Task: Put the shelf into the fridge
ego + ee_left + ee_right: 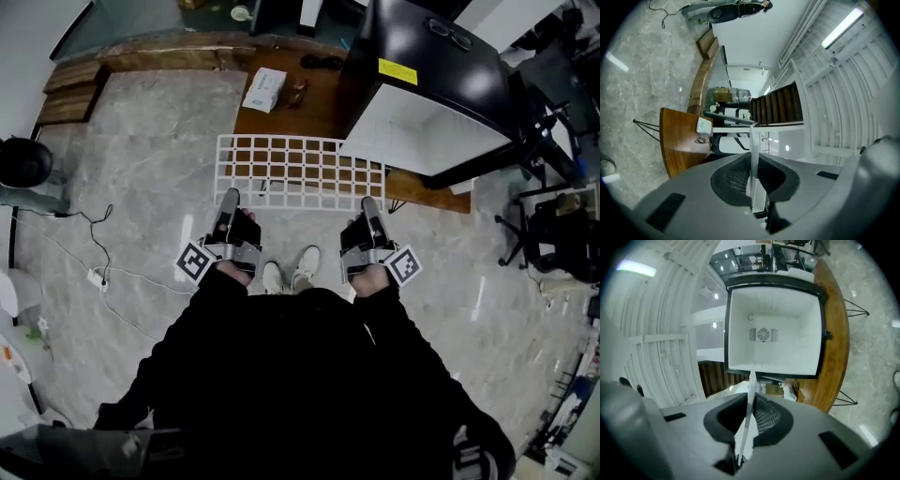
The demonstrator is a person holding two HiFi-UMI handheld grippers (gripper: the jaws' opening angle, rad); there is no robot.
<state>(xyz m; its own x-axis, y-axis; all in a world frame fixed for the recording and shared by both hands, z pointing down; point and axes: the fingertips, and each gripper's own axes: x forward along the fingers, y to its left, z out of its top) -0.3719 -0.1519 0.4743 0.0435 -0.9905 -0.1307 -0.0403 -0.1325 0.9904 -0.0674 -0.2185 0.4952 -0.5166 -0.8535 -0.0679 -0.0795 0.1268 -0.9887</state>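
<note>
A white wire-grid shelf (298, 172) is held level in front of me, above the floor. My left gripper (228, 200) is shut on its near edge at the left, my right gripper (370, 204) on its near edge at the right. In both gripper views the shelf (753, 154) shows edge-on as a thin white strip pinched between the dark pads (769, 420). The small black fridge (437, 89) stands on a wooden table (314, 94) at the upper right, door open. Its white empty inside (774, 336) faces the right gripper.
A white box (264, 88) and dark items lie on the wooden table. A cable (101, 246) with a plug strip lies on the marble floor at left. A black chair (551, 232) and clutter stand at right. My feet (290, 271) are below the shelf.
</note>
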